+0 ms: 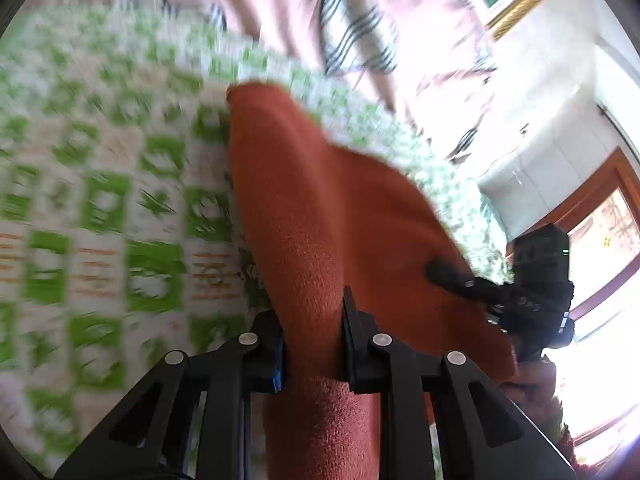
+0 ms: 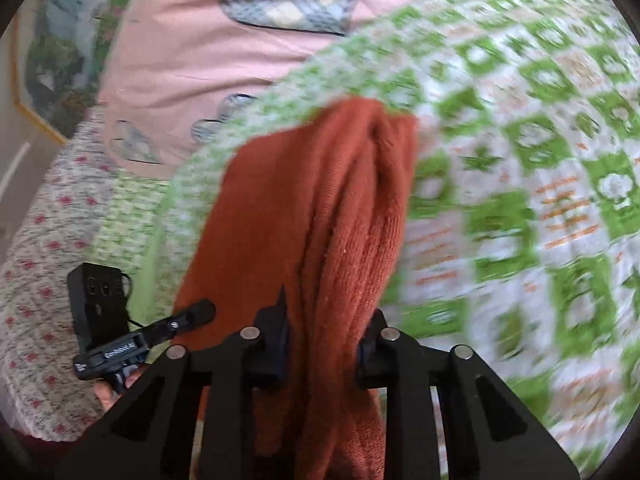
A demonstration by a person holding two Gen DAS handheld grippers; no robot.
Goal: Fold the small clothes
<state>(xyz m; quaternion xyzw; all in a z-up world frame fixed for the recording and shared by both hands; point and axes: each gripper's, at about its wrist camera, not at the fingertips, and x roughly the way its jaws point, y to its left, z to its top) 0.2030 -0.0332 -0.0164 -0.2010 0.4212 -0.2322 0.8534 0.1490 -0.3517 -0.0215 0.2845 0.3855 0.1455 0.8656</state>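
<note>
One rust-red knitted garment (image 1: 320, 208) was all I had to fold, and both grippers had it at once. Nearest in my left wrist view, the left gripper (image 1: 312, 344) had its jaws closed narrow on a bunched band of the knit, which ran from 6 o'clock up toward 12, its long axis in line with the fingers. The right gripper (image 2: 324, 340) was pinched the same way on a thicker, pleated gather, the cloth hanging away toward 12 o'clock. Each gripper showed in the other's view, at 3 o'clock from the left and 8 o'clock from the right, so I judged the garment stretched between two held edges, neither hand nearer. Beyond lay one green-checked quilt (image 2: 520, 184), blurred, and farther off one pink sheet with plaid hearts (image 2: 224, 60).
</note>
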